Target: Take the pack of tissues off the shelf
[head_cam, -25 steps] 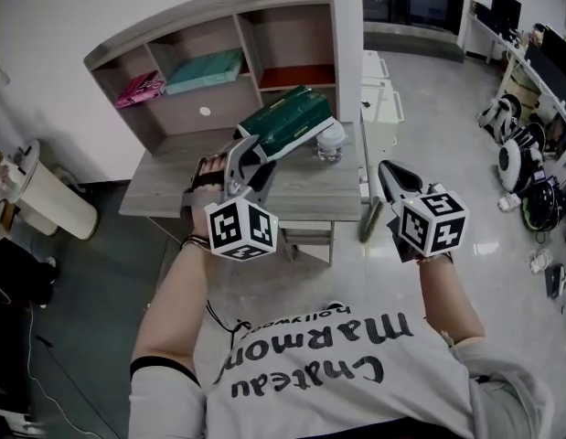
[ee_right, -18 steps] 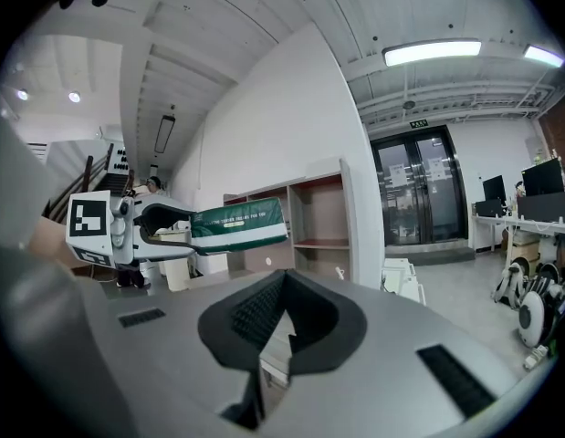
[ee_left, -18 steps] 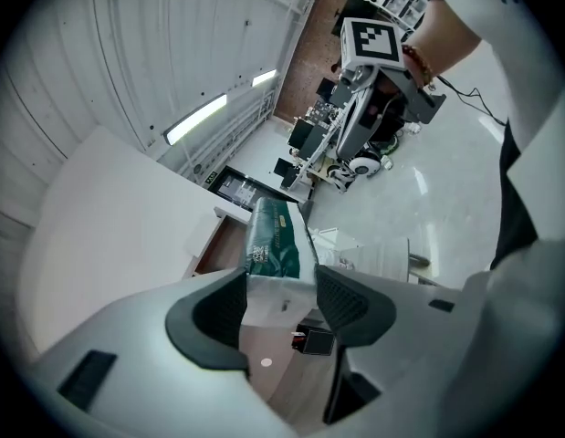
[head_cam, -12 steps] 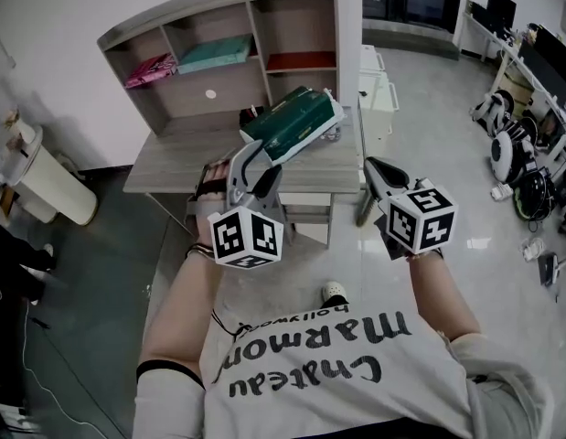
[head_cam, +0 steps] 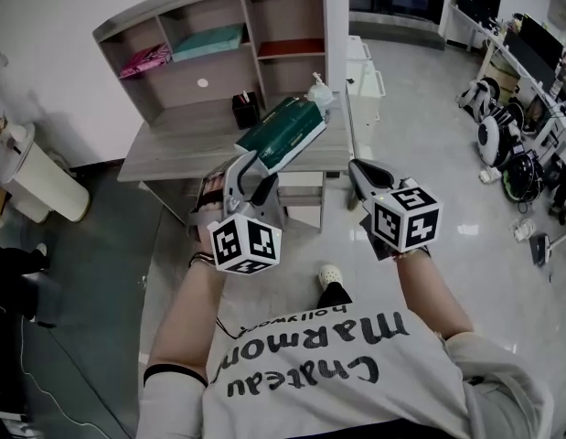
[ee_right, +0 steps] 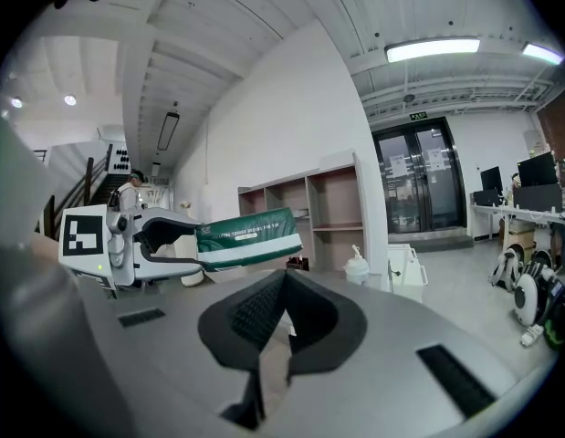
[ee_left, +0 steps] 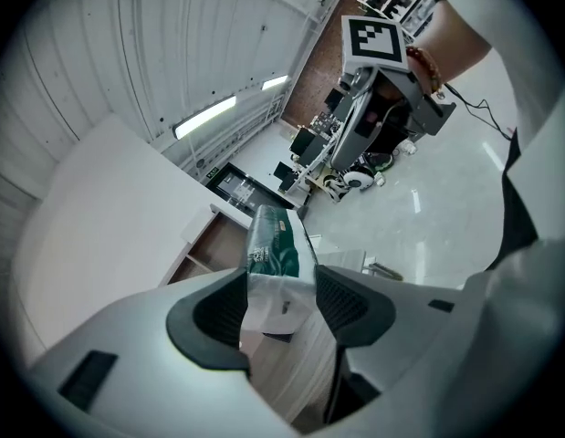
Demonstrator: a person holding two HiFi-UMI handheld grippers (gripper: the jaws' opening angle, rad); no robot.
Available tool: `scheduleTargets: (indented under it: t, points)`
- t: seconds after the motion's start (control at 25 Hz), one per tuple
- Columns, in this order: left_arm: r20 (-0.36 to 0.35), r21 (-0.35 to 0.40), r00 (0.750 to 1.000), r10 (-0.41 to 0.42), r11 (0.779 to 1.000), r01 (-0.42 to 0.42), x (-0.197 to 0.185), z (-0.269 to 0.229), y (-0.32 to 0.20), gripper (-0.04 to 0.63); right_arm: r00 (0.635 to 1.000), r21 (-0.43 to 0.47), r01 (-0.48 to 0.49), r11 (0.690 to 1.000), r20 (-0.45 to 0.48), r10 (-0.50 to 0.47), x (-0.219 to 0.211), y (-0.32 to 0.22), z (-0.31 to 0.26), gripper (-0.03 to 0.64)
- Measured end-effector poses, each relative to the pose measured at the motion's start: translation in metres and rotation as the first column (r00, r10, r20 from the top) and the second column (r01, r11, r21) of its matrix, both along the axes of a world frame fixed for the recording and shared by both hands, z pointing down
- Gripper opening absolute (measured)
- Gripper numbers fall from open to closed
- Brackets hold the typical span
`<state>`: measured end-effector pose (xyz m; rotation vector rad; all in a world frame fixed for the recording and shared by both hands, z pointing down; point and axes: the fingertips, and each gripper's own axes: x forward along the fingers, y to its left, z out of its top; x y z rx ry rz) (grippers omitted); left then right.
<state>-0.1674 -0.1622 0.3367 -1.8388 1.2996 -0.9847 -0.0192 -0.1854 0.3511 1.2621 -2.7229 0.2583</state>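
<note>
Pack of tissues [head_cam: 284, 133] clear of the shelf [head_cam: 218, 48], in the air at centre of the head view, over the desk [head_cam: 173, 144]. Clamped by its near end in the left gripper [head_cam: 250, 165]; the left gripper view shows both pads pressing into the soft wrap [ee_left: 278, 254], jaws fairly wide around it. Rest of the pack sticks out unsupported, tilted up toward upper right. Right gripper [head_cam: 357, 168] at centre right, jaws together, nothing between them [ee_right: 280, 313].

Likely step: carry-away after the lift. To do it well:
- Hold a firm, even squeeze; end grip on a soft pack probably sags or slips if jerked.
- Pull straight back toward the body, no wide swing.
- Watch the far end near the pump bottle [head_cam: 319, 88] and the small dark box [head_cam: 245, 110] just behind it.
- Level the wrist to cut the lever load.
- Bring the right gripper under the free end if droop starts.
</note>
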Motion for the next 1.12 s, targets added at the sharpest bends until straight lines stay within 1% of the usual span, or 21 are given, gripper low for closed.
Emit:
scheduleTargets:
  t: [0.16,0.28,0.48,0.56,0.64,0.72,0.76,0.96,1.12]
  points:
    - [-0.055,-0.065,0.998,-0.022,0.998,0.019,-0.006,0.021,0.011,0.239,1.000,-0.018,0.004,1.000,-0.013,-0.004,-0.006,0.012,0.009,0.008]
    - [-0.070,-0.111,0.997,-0.045,0.993,0.037,-0.012,0.038,0.016,0.239,1.000,-0.041,-0.005,0.999,-0.014,0.004,-0.007,0.019,0.019,0.008]
    - [-0.126,-0.158,0.987,-0.097,0.984,0.077,-0.025,0.055,0.028,0.239,1.000,-0.093,-0.005,0.996,-0.010,0.004,-0.015,0.028,0.037,0.008]
    - [-0.172,-0.185,0.978,-0.118,0.979,0.086,-0.026,0.063,0.035,0.239,1.000,-0.104,0.002,0.995,-0.022,-0.004,-0.018,0.034,0.042,0.008]
    - [-0.228,-0.222,0.963,-0.144,0.971,0.092,-0.027,0.072,0.041,0.238,0.999,-0.112,0.006,0.994,-0.032,-0.009,-0.021,0.039,0.046,0.008]
    - [-0.265,-0.258,0.949,-0.169,0.961,0.099,-0.029,0.082,0.046,0.236,0.999,-0.119,0.012,0.993,-0.039,-0.017,-0.024,0.043,0.049,0.006]
    - [-0.267,-0.273,0.947,-0.178,0.957,0.102,-0.030,0.086,0.048,0.235,0.999,-0.121,0.015,0.993,-0.045,-0.021,-0.025,0.045,0.050,0.006]
    - [-0.224,-0.316,0.954,-0.199,0.941,0.122,-0.032,0.103,0.057,0.233,0.997,-0.136,0.021,0.991,-0.071,-0.031,-0.027,0.055,0.059,0.006]
    - [-0.210,-0.328,0.957,-0.200,0.937,0.124,-0.031,0.109,0.064,0.233,0.996,-0.148,0.031,0.989,-0.080,-0.044,-0.030,0.061,0.064,0.006]
